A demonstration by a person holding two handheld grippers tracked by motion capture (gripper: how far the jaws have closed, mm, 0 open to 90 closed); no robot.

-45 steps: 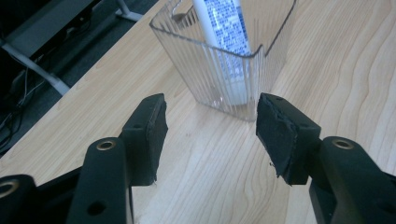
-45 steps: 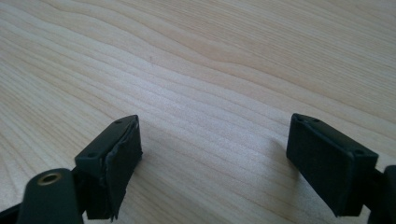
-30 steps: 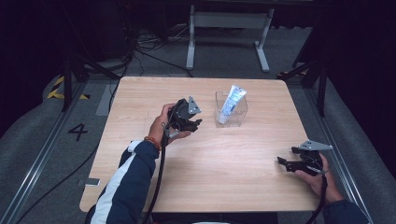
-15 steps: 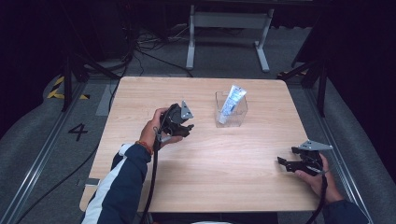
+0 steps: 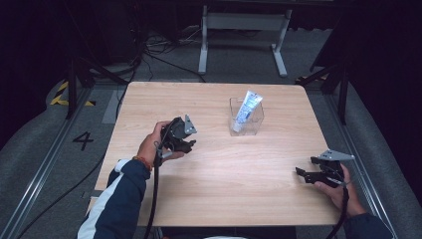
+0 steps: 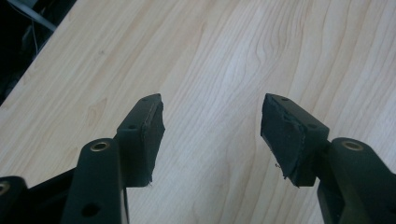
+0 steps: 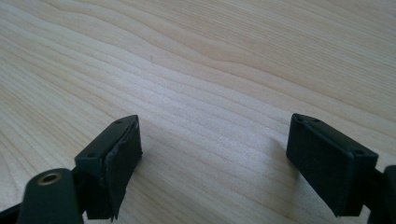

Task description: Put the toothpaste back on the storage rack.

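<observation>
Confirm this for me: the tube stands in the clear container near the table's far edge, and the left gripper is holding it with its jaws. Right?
Not quite. The tube does stand in the clear container, but the left gripper holds nothing: the left gripper view shows its jaws apart over bare table with nothing between them, and the high view shows it well away from the container.

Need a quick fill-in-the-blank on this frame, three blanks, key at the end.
1. The tube stands inside a clear ____ on the table.
2. The left gripper has ____ between its jaws.
3. The right gripper sits near the table's ____ edge in the high view.

Missing words: container; nothing; right
</observation>
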